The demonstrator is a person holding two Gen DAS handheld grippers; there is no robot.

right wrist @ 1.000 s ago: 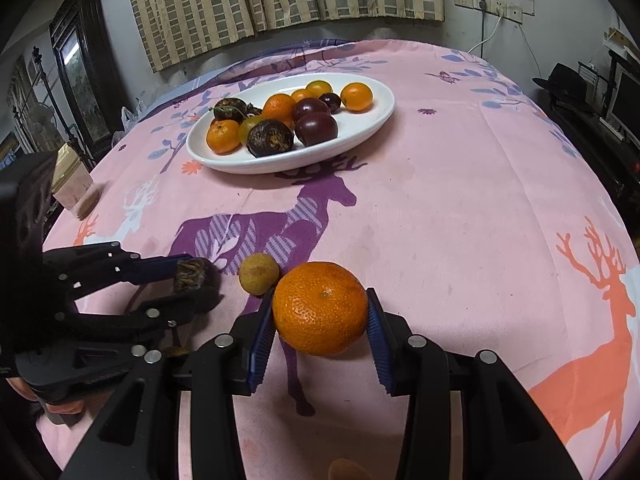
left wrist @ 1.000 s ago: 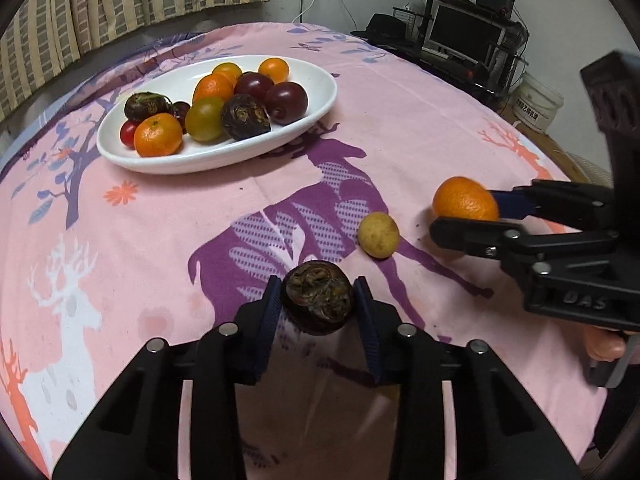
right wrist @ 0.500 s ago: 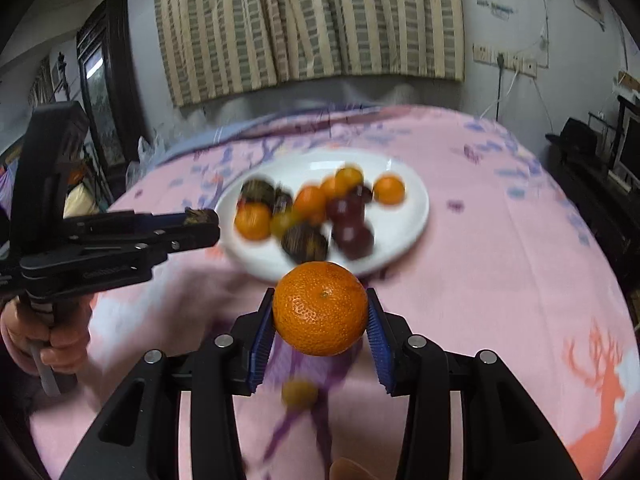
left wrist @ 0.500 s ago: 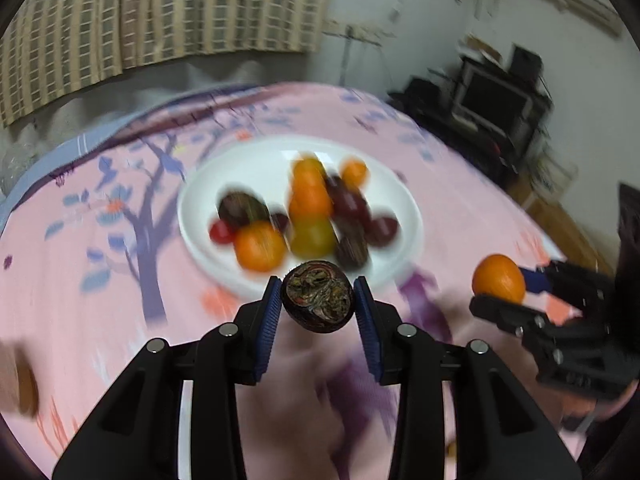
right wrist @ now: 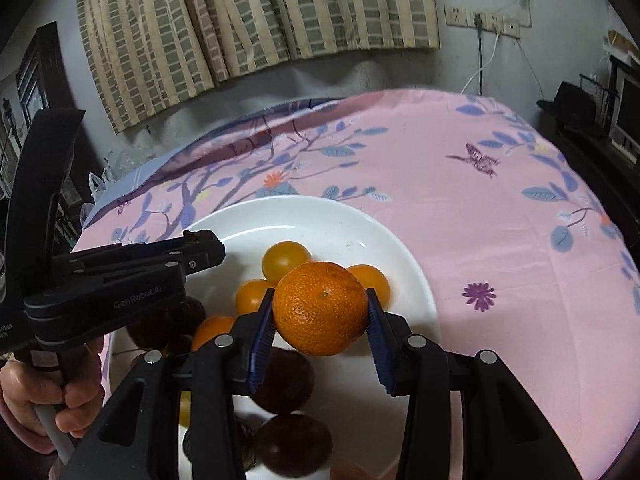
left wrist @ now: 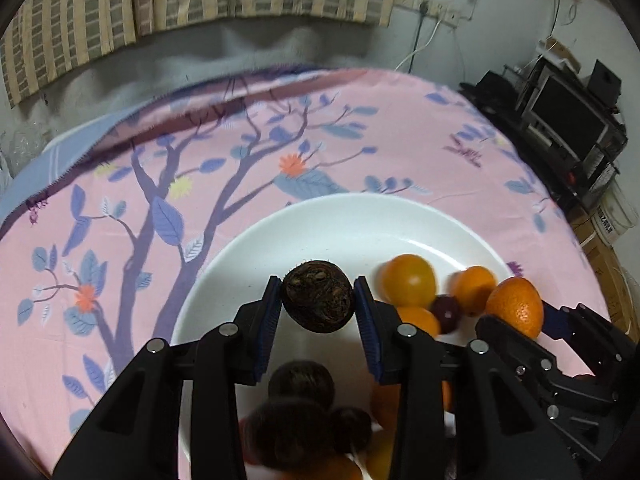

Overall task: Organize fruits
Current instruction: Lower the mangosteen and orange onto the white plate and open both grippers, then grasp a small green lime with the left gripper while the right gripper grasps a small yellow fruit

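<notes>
My left gripper (left wrist: 316, 306) is shut on a dark wrinkled passion fruit (left wrist: 318, 302) and holds it above the white oval plate (left wrist: 352, 220). My right gripper (right wrist: 320, 314) is shut on an orange mandarin (right wrist: 322, 306) above the same plate (right wrist: 332, 220). The right gripper also shows in the left wrist view (left wrist: 520, 320) with the mandarin (left wrist: 516, 306). The left gripper shows at the left of the right wrist view (right wrist: 200, 242). The plate holds several fruits: yellow-orange tomatoes (right wrist: 286, 258), oranges (left wrist: 410, 280) and dark purple fruits (right wrist: 284, 380).
The round table has a pink cloth (right wrist: 500, 208) printed with trees and butterflies. Striped curtains (right wrist: 240, 20) hang behind it. Shelving with electronics (left wrist: 560, 108) stands at the right. A person's hand (right wrist: 44, 396) holds the left gripper's handle.
Both grippers have carried their fruit from the near side of the table to above the plate. The small yellow fruit on the cloth is out of view.
</notes>
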